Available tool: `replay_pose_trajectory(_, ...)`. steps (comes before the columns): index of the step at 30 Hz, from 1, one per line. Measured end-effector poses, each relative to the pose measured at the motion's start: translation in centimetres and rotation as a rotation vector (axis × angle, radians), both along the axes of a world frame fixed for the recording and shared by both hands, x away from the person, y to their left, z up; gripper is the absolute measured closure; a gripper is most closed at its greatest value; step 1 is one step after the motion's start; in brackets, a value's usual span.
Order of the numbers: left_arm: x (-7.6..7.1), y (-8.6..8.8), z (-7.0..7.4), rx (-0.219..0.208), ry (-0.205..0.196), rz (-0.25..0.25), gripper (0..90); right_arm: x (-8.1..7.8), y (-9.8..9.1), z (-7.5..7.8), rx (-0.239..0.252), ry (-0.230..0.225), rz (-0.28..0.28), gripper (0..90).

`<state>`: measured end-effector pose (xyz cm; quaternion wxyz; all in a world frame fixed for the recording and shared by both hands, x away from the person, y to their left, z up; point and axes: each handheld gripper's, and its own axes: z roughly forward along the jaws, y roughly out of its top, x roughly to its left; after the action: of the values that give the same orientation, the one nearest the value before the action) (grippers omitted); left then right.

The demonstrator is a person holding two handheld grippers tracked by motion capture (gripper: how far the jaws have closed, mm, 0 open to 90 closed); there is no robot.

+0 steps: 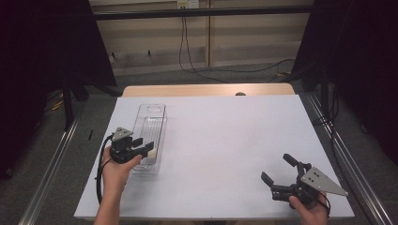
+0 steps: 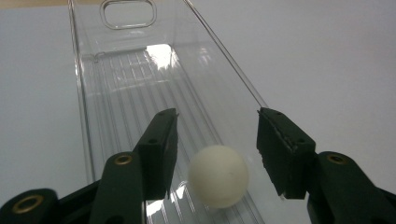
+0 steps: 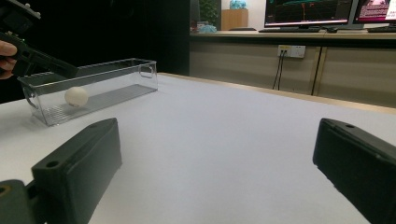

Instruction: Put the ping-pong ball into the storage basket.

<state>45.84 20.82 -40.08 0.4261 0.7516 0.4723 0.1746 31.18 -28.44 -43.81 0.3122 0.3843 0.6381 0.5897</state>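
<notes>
The left gripper point(image 1: 143, 149), at the lower left of the high view, hangs over the near end of the clear box point(image 1: 151, 123). Its jaws are a little apart and do not press on anything. In the left gripper view, the white ball point(image 2: 218, 175) sits at the bottom middle of the frame. It lies on the ribbed floor of the box, between the two jaws and a bit below them, with a gap on each side. I think the ball has been put there so it cannot roll off. The right gripper point(image 1: 279, 172), at the lower right, stands wide open and empty, far from the box, likely just waiting.
</notes>
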Motion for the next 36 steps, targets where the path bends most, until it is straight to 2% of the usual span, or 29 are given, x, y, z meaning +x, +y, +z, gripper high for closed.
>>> replay_pose_trajectory(2, 0.0, 0.0, 0.1, 0.008, 0.0, 0.0, 45.9, 0.0, 0.0, 0.0, -0.001, -0.005, -0.004, 0.7)
replay_pose_trajectory(5, -0.1, 0.0, 0.2, -0.006, -0.013, 0.007, 43.1, 0.0, 0.1, 0.0, -0.001, -0.003, -0.007, 0.7)
replay_pose_trajectory(7, -0.2, 0.1, 0.3, 0.005, -0.021, 0.012, 35.8, 0.0, 0.1, 0.0, 0.0, -0.004, -0.009, 0.7)
replay_pose_trajectory(9, -0.4, 0.1, 0.3, -0.001, -0.034, 0.024, 35.0, 0.0, 0.1, 0.0, 0.0, -0.003, -0.008, 0.7)
replay_pose_trajectory(10, -0.5, 0.1, 0.4, 0.007, -0.035, 0.019, 31.6, 0.0, 0.1, 0.0, 0.001, -0.002, -0.006, 0.7)
replay_pose_trajectory(11, -0.7, -0.1, 0.4, -0.007, -0.057, 0.025, 28.6, 0.0, 0.1, 0.0, 0.002, -0.003, -0.005, 0.7)
replay_pose_trajectory(13, -0.9, -0.1, 0.4, -0.007, -0.053, 0.02, 26.5, 0.0, 0.1, 0.0, 0.0, -0.005, 0.0, 0.7)
replay_pose_trajectory(14, -1.1, -0.2, 0.3, -0.024, -0.069, 0.032, 22.8, 0.0, 0.1, 0.0, 0.0, -0.01, -0.006, 0.7)
replay_pose_trajectory(17, -1.4, -0.2, 0.5, -0.021, -0.09, 0.034, 18.8, -0.1, 0.0, 0.0, -0.005, -0.011, -0.006, 0.7)
replay_pose_trajectory(19, -1.8, -0.1, 0.6, -0.045, -0.108, 0.044, 14.0, -0.1, 0.0, 0.1, 0.0, -0.011, -0.006, 0.7)
replay_pose_trajectory(25, -2.6, -0.1, 0.5, -0.048, -0.145, 0.047, 7.8, 0.1, 0.1, 0.1, -0.005, -0.01, -0.007, 0.7)
replay_pose_trajectory(36, -4.6, -0.2, 0.1, -0.056, -0.204, 0.035, 4.8, 0.1, 0.2, 0.0, -0.009, -0.01, 0.003, 0.7)
